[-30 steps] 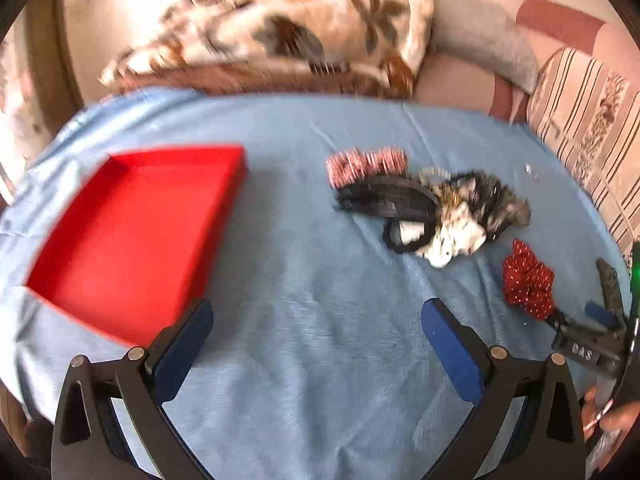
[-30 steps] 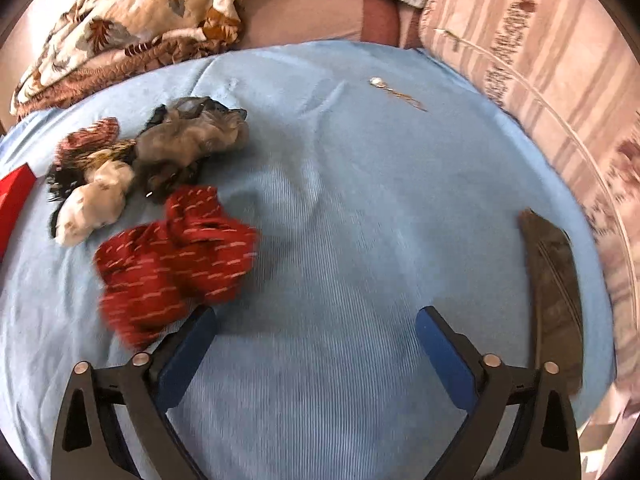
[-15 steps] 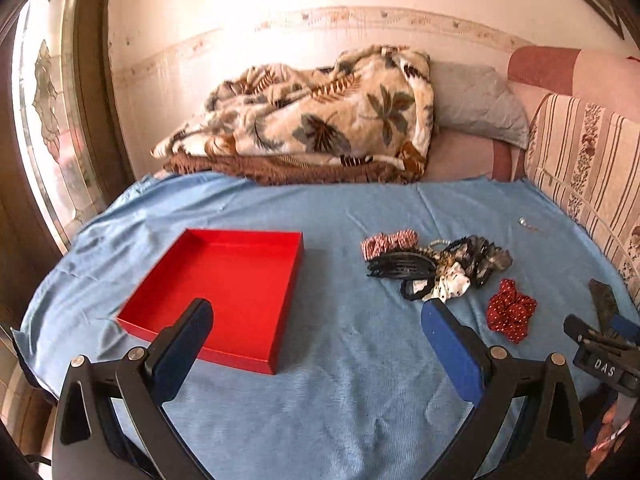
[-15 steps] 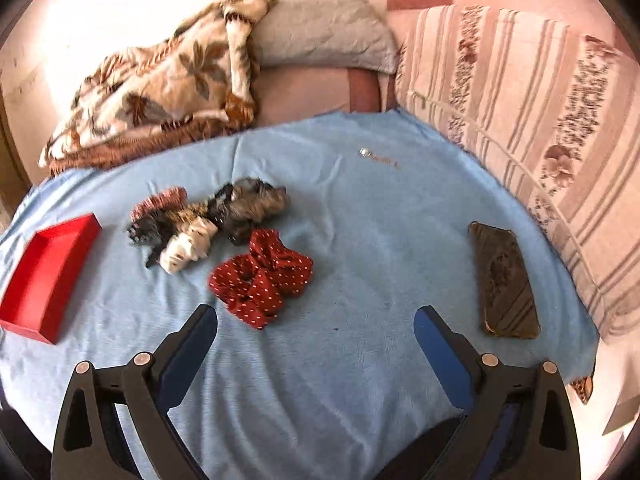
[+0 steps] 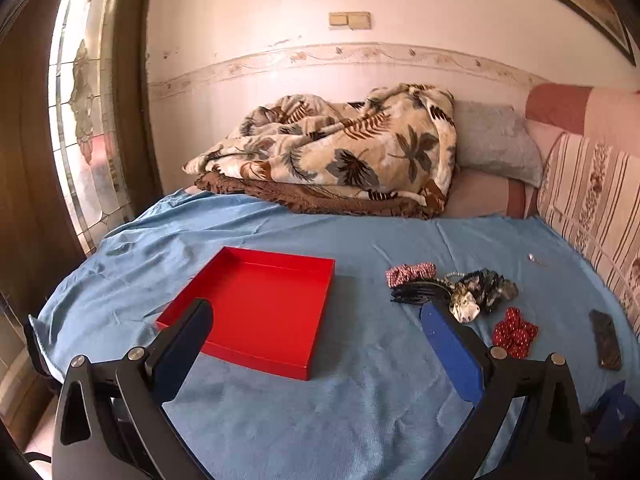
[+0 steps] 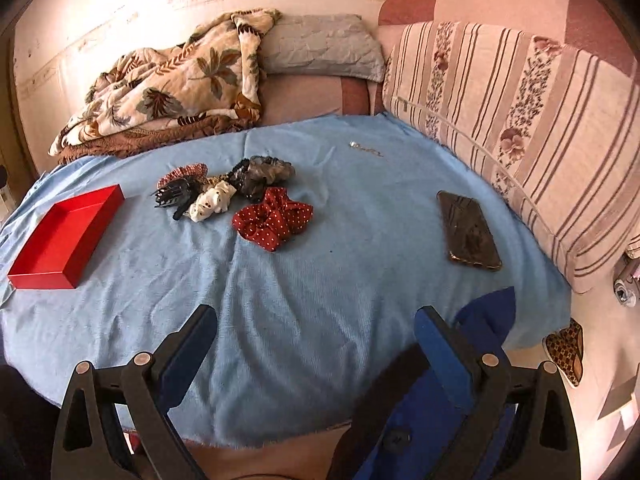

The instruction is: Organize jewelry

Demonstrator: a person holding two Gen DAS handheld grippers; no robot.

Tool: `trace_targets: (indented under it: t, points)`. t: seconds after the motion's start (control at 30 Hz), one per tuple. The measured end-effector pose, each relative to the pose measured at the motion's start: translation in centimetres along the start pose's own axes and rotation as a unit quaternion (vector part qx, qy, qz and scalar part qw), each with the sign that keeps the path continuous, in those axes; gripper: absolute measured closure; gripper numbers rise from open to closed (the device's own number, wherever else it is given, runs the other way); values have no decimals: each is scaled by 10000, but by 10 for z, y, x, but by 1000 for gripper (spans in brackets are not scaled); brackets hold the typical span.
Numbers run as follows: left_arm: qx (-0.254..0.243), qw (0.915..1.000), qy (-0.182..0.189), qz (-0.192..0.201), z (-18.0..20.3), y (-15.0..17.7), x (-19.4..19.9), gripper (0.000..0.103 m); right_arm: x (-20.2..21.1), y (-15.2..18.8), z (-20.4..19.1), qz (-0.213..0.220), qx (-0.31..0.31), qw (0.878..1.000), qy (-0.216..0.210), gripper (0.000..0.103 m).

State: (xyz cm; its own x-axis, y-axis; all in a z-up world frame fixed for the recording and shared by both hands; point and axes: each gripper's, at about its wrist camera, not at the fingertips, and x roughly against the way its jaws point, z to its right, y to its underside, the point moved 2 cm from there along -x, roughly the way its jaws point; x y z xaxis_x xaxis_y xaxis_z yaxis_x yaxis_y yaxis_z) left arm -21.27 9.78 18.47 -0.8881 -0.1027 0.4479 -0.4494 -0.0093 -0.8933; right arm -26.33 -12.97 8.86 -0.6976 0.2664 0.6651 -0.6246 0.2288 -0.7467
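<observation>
An empty red tray (image 5: 260, 312) lies on the blue sheet at the left; it also shows in the right wrist view (image 6: 60, 236). A pile of hair ties and a black claw clip (image 6: 180, 196) lies mid-bed, with a white scrunchie (image 6: 210, 202), a grey scrunchie (image 6: 264, 172) and a red dotted scrunchie (image 6: 274, 218) beside it. The pile shows in the left wrist view (image 5: 452, 288). A small silver chain (image 6: 366, 148) lies further back. My left gripper (image 5: 316, 320) is open and empty, held back above the bed's near edge. My right gripper (image 6: 314, 326) is open and empty, also near the edge.
A dark phone (image 6: 468, 230) lies on the sheet at the right. A leaf-patterned blanket (image 5: 340, 156) and a grey pillow (image 5: 492, 144) sit at the back. Striped cushions (image 6: 520, 120) line the right side. A glass door (image 5: 80, 120) stands at the left.
Both grippers have pulled back and up from the bed, so the whole bed and the wall are now in view. Both stay open and empty.
</observation>
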Motion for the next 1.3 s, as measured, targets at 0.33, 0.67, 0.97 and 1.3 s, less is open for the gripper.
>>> trace_targets:
  t: [0.33,0.67,0.97,1.3]
  points:
    - [308,9993,148,123,-15,-8,17,0,-2,19,-15,-321,179,9968,-714,0]
    - [97,9993,244,-259,-6,-12,-1,0,3,-26,-13,49,310,9986,-426,0]
    - [-130,9979,61,-629,3,-15,-30,0,-11,-99,-30,395,349,9972,-539,0]
    - [-438,9934,14,-1063,21,-14,-67,0,-52,-126,-61,291,722,9969,-87,0]
